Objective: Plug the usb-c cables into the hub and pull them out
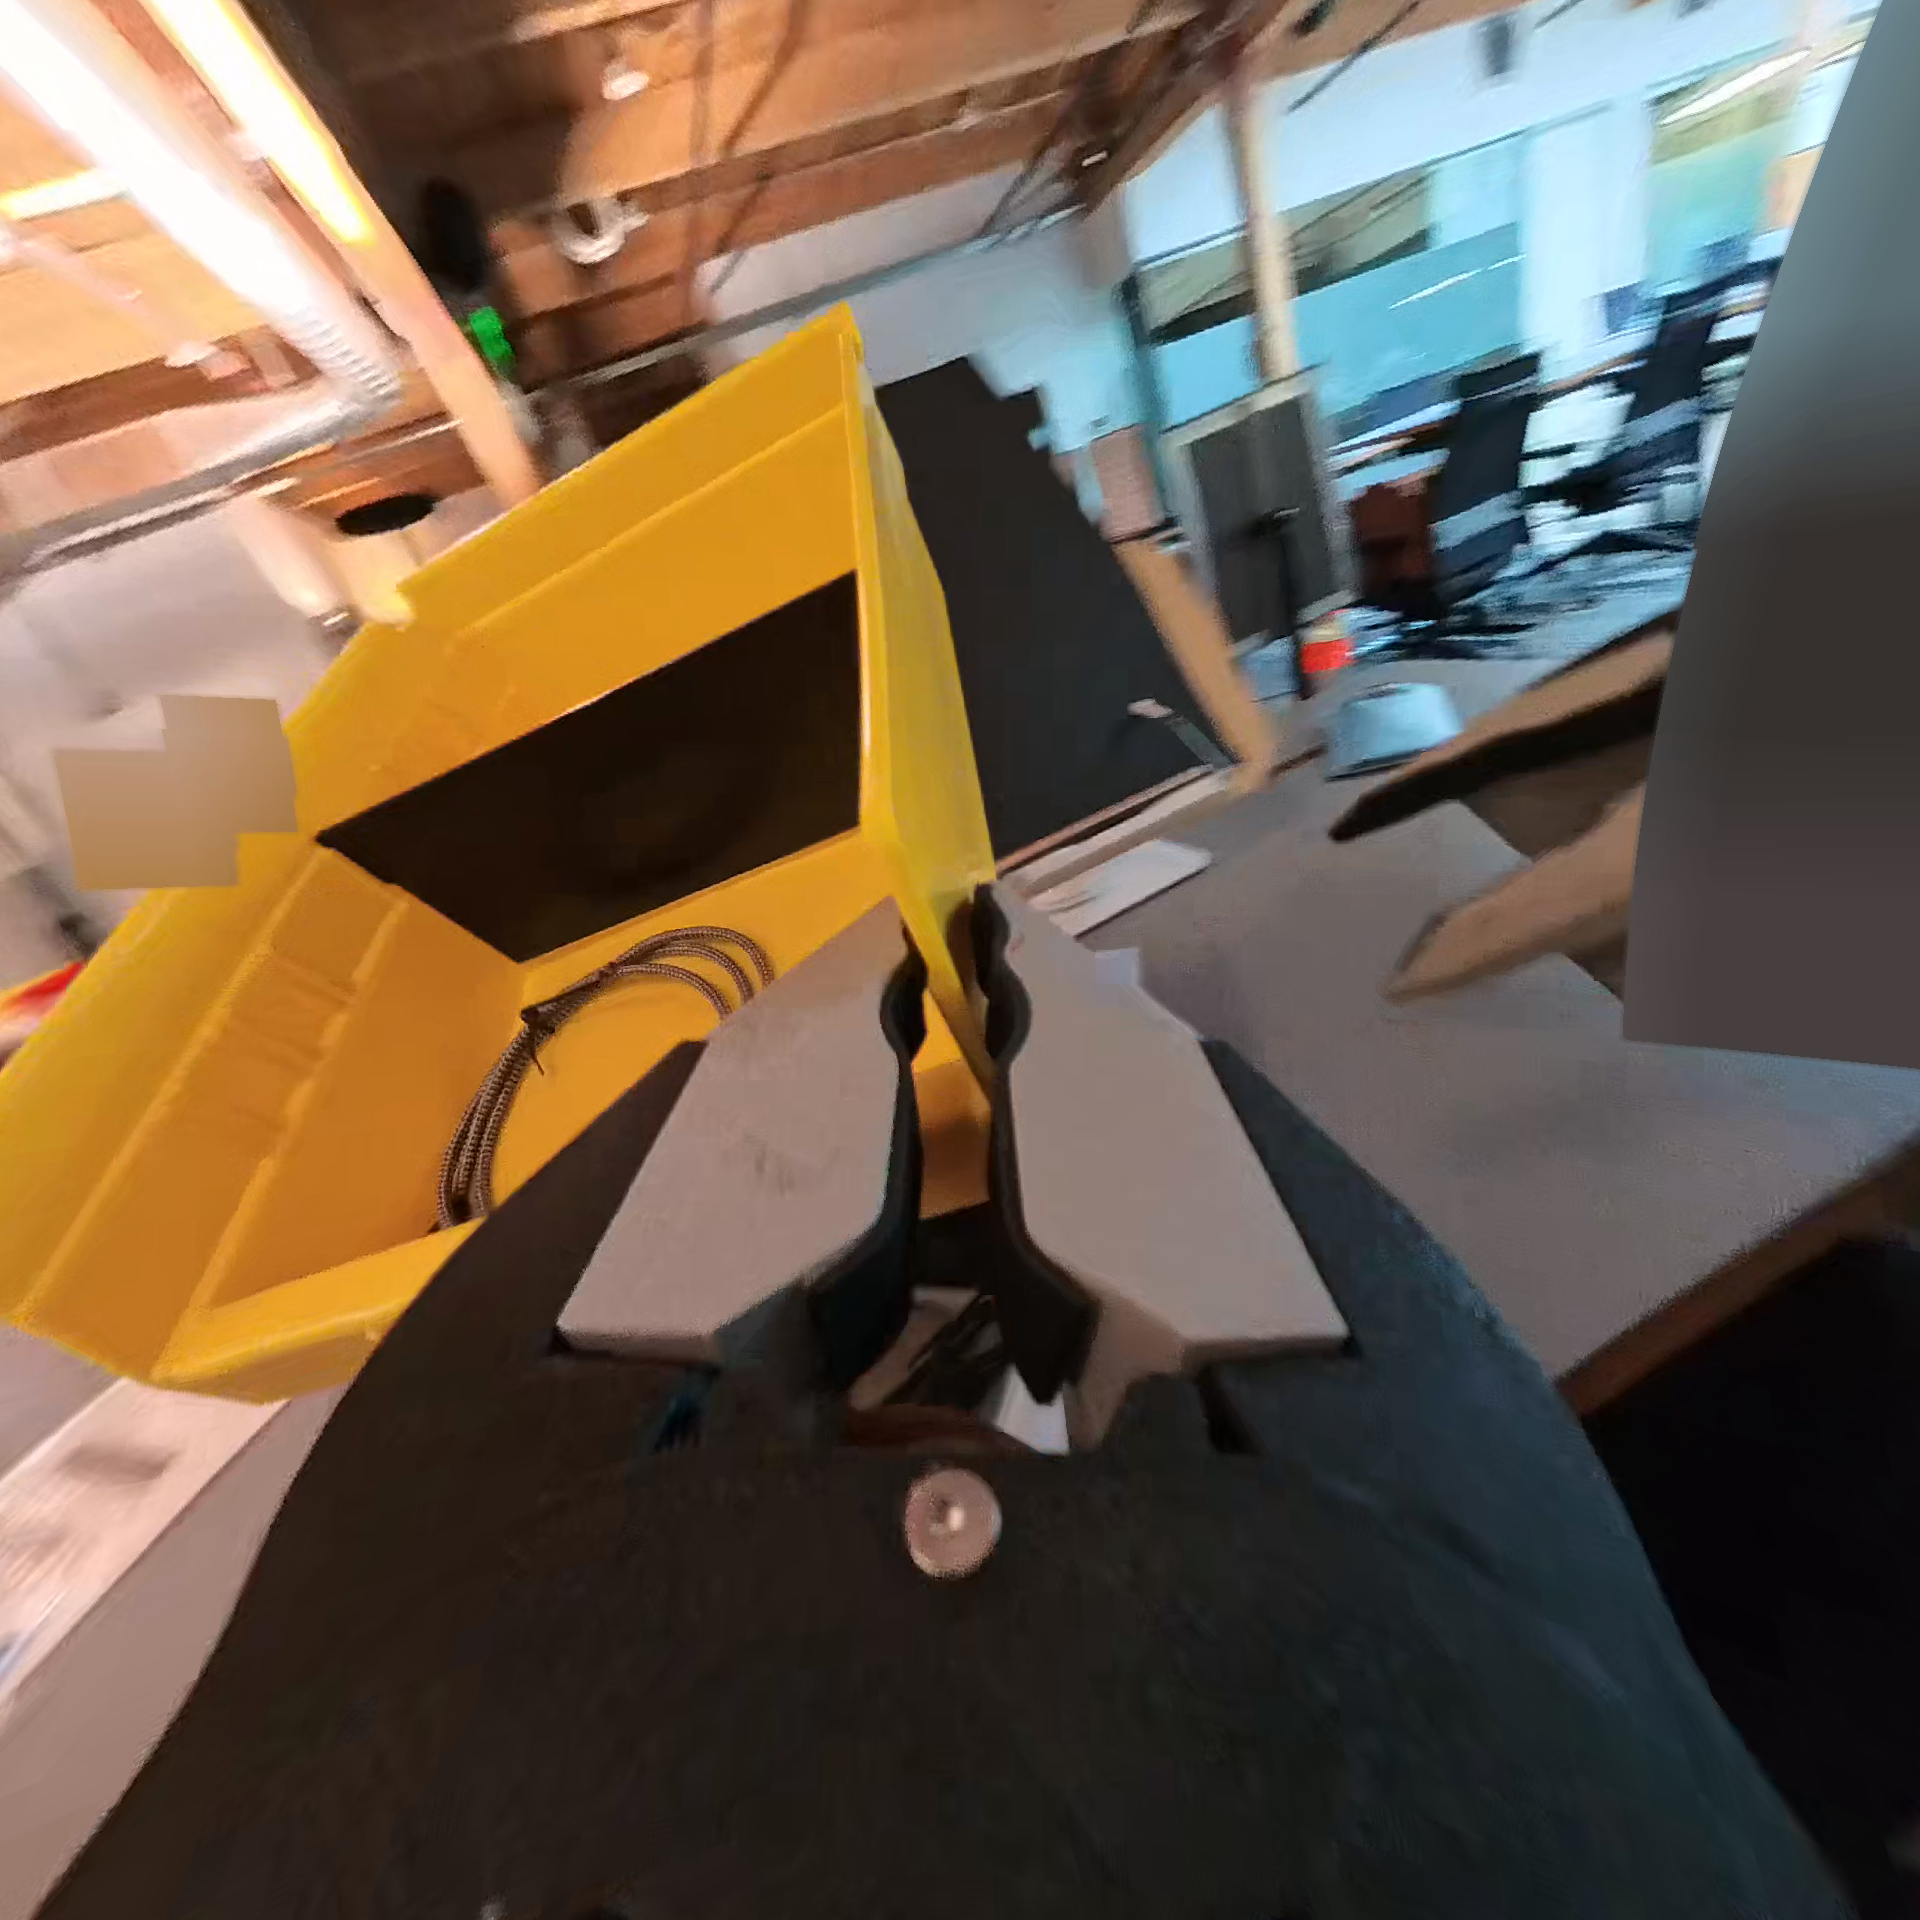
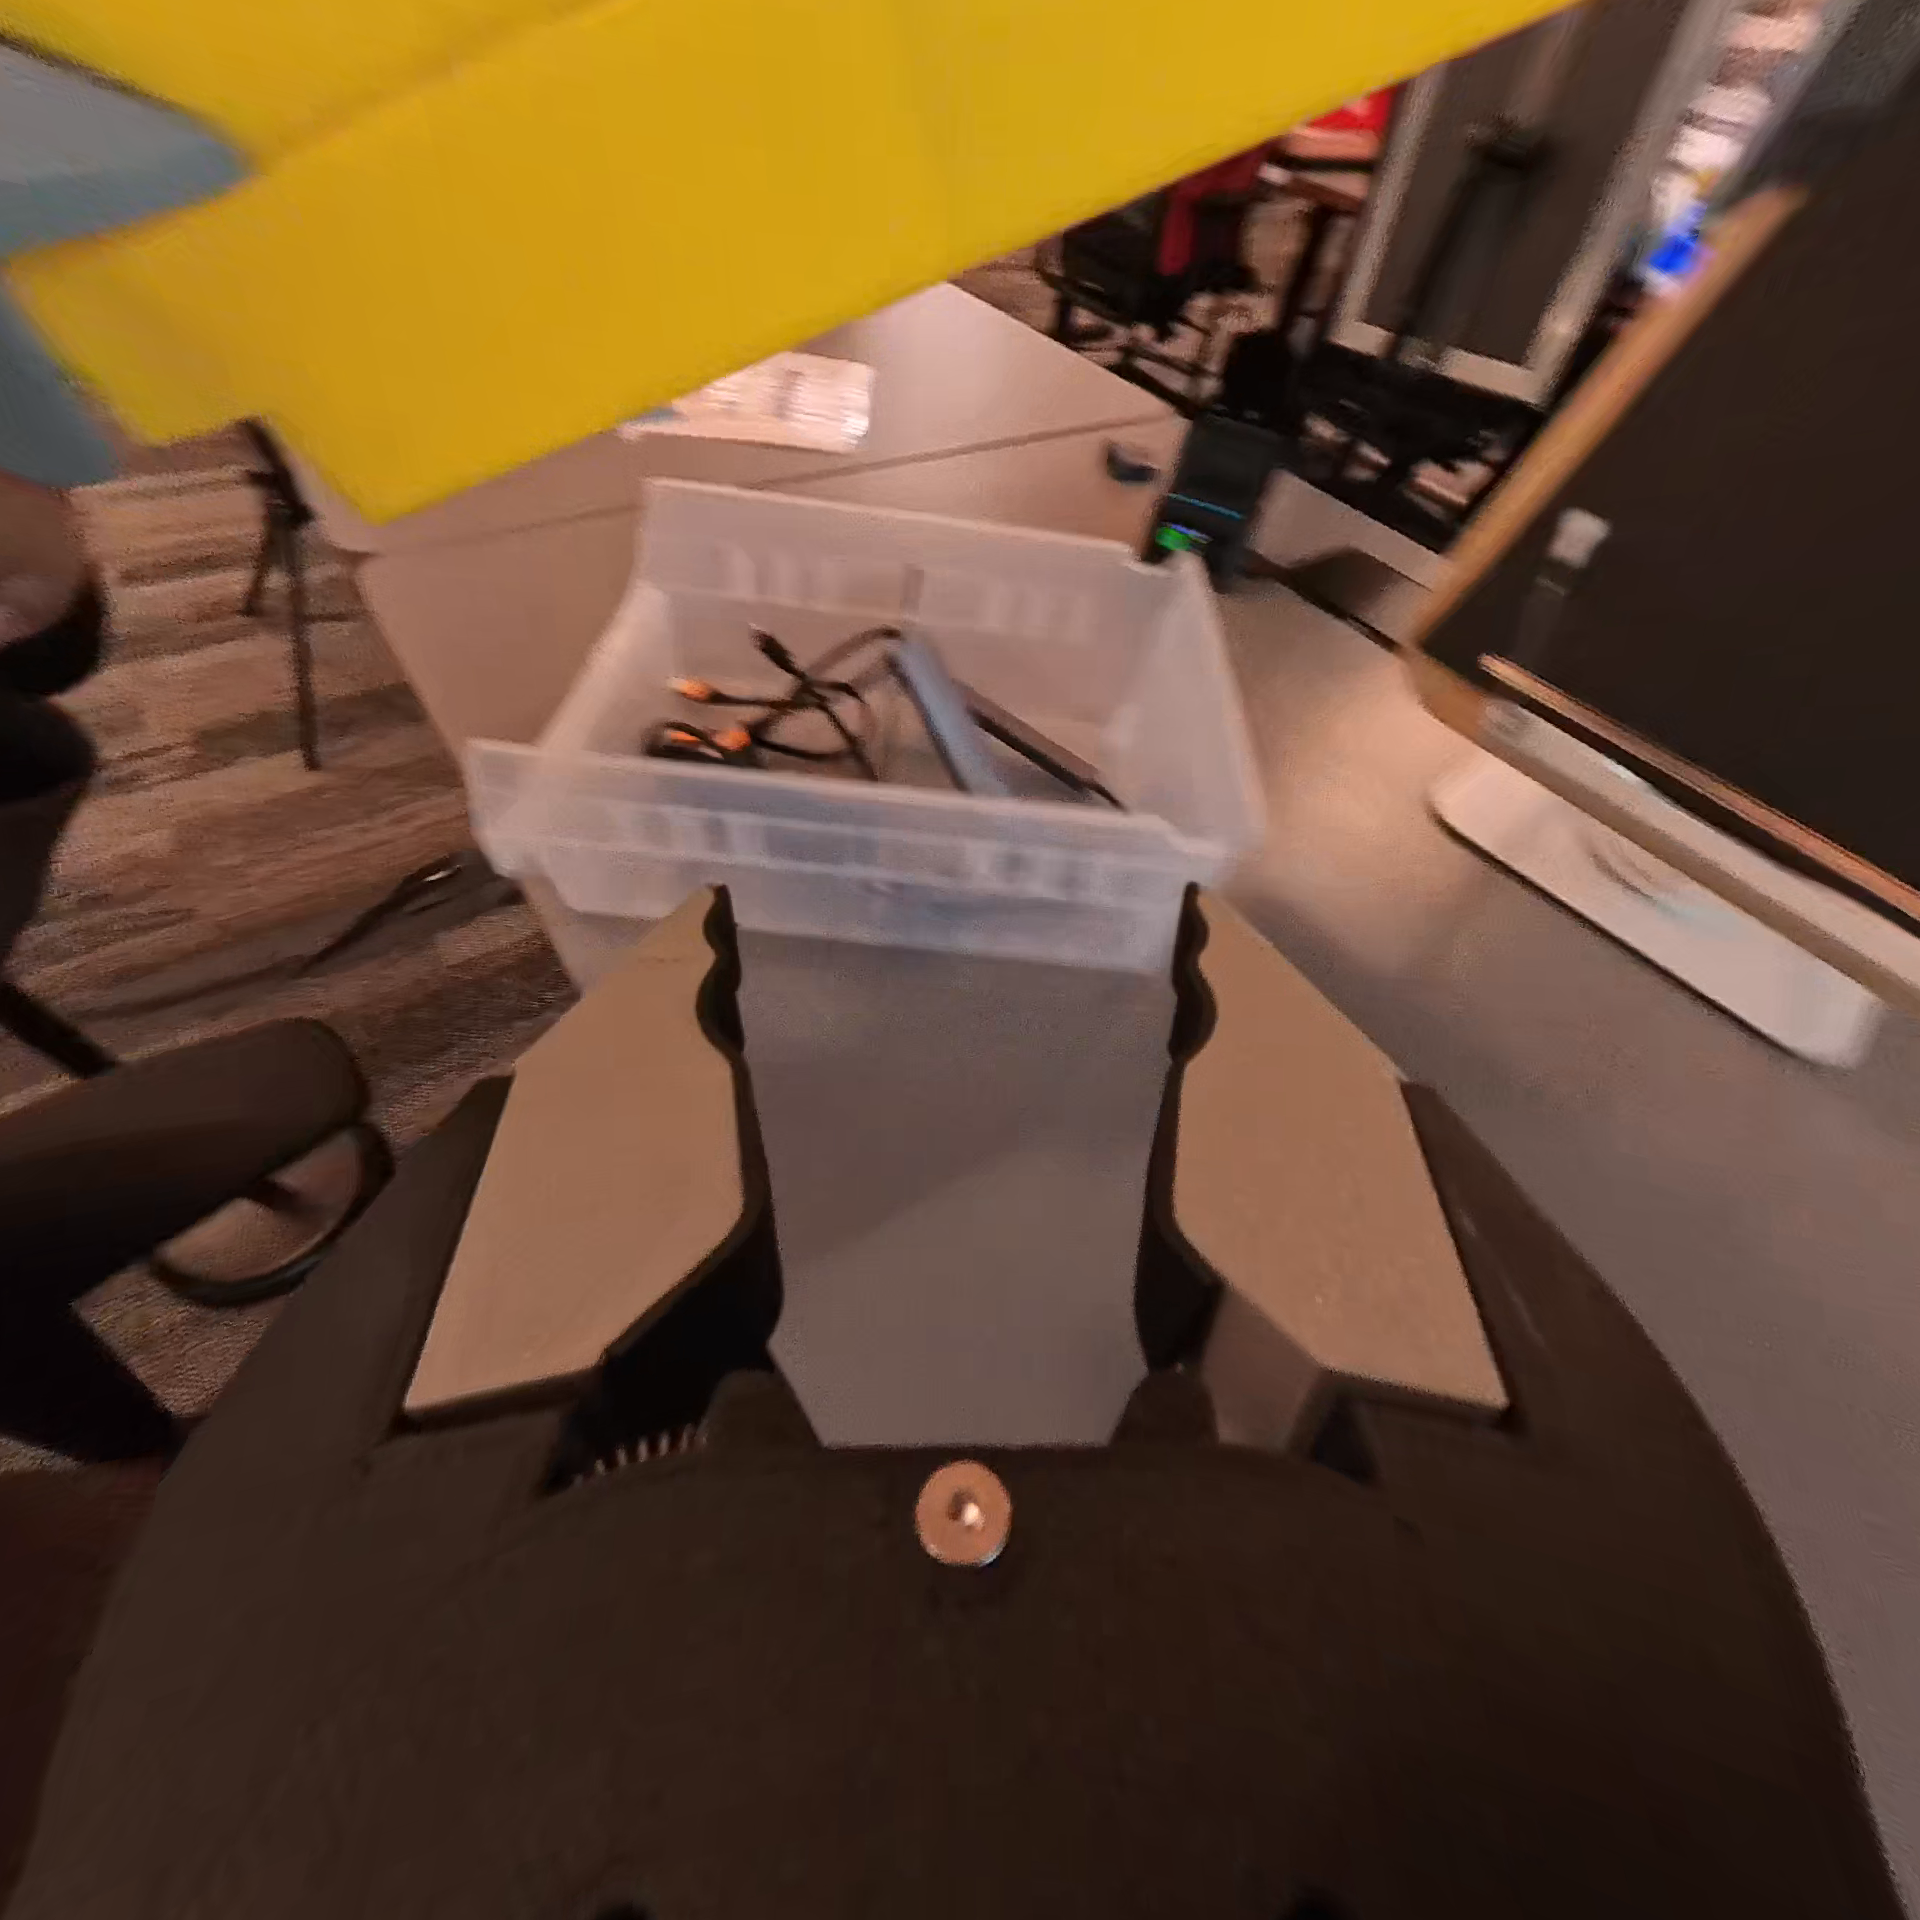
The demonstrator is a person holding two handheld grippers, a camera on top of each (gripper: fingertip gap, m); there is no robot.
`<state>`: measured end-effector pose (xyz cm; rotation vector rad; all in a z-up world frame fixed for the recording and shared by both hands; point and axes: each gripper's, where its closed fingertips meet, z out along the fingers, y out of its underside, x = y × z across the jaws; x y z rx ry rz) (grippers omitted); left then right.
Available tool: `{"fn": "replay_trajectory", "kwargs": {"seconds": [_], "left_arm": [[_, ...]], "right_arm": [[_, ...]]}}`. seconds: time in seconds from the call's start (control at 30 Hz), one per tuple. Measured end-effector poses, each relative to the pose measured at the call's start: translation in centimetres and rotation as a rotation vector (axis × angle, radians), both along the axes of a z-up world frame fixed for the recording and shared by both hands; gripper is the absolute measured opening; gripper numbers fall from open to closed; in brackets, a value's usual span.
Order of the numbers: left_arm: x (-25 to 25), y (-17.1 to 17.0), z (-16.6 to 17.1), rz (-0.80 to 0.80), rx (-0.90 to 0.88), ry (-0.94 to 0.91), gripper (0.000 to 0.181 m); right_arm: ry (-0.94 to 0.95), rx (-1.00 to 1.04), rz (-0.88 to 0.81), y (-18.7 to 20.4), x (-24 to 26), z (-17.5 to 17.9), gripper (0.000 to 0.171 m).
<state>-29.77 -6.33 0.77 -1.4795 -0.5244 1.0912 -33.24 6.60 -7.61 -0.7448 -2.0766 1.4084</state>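
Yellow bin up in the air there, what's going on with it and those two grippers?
The left gripper is shut on one side wall of the yellow plastic bin, holding it lifted and tilted above the grey table. A coiled braided cable lies inside it. The right gripper is open and empty, pointing at a clear plastic bin on the table that holds black cables with orange ends and a grey bar-shaped device. Nothing is plugged in yet, as far as shows.

We find no legible text, brand, number or sign in either view. The printed sheet on the grey table and the green-lit sign are too blurred to read.
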Motion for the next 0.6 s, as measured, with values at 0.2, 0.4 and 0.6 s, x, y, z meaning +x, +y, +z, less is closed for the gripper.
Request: {"fn": "replay_trajectory", "kwargs": {"seconds": [0.2, 0.4, 0.6], "left_arm": [[3.5, 15.5, -3.4, -0.381, -0.136, -0.027, 0.004], [3.7, 27.4, -12.5, -0.558, -0.246, -0.211, 0.005], [2.7, 32.0, -20.7, -0.544, -0.394, -0.419, 0.01]], "right_arm": [[0.006, 0.029, -0.329, 17.9, 0.5, 0.4, 0.076], [-0.035, 0.08, -0.519, 27.3, 3.8, -0.7, 0.078], [-0.055, 0.113, -0.381, 22.9, 4.7, -3.2, 0.078]]}}
